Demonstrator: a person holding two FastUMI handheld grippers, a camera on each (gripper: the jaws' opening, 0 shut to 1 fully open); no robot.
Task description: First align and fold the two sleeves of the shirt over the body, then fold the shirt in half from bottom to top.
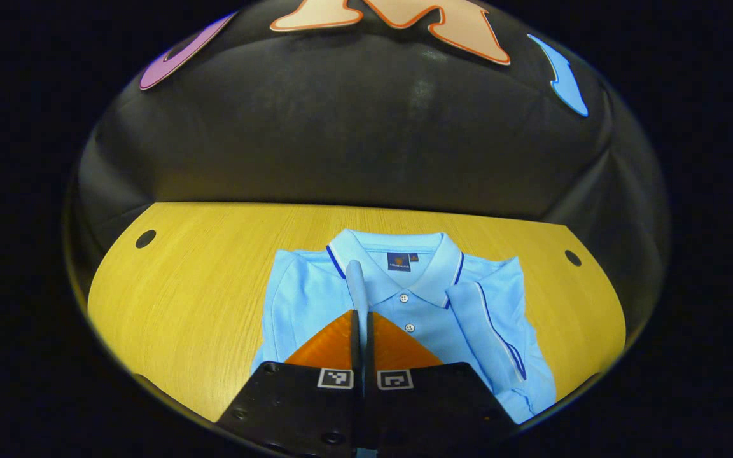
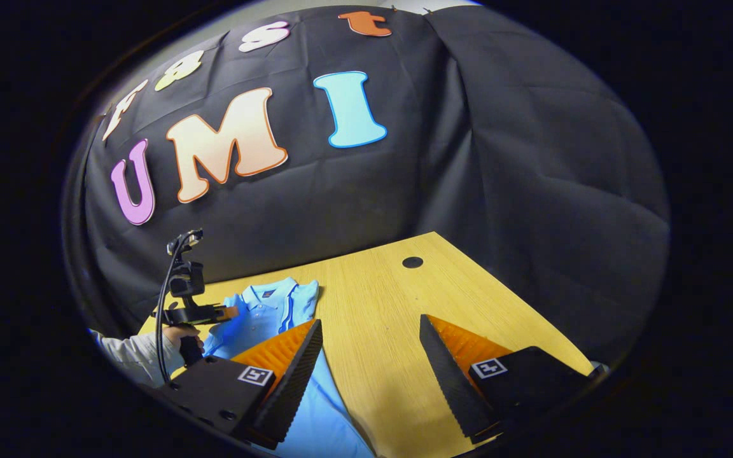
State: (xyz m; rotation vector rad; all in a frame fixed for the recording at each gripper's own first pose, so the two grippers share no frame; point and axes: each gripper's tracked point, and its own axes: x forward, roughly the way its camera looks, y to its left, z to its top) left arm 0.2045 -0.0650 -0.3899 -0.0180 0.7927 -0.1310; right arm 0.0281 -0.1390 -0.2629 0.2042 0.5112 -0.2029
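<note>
Light-blue polo shirt (image 1: pixel 315 305) lies flat on the yellow wooden surface (image 1: pixel 201 286), collar toward the booth wall. Left gripper (image 1: pixel 363 318) fingers pinch a sleeve; right gripper (image 2: pixel 369 356) fingers wide apart, empty.

No text is readable — the small dark label (image 1: pixel 399 261) inside the collar of the shirt (image 1: pixel 315 299) is too small to read.

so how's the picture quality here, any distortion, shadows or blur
Left gripper view: fisheye bends the table edge into a curve, and the shirt is sharp and evenly lit. Right gripper view: same bowing, the right gripper casts a soft shadow on the table, and the wall is dim.
</note>
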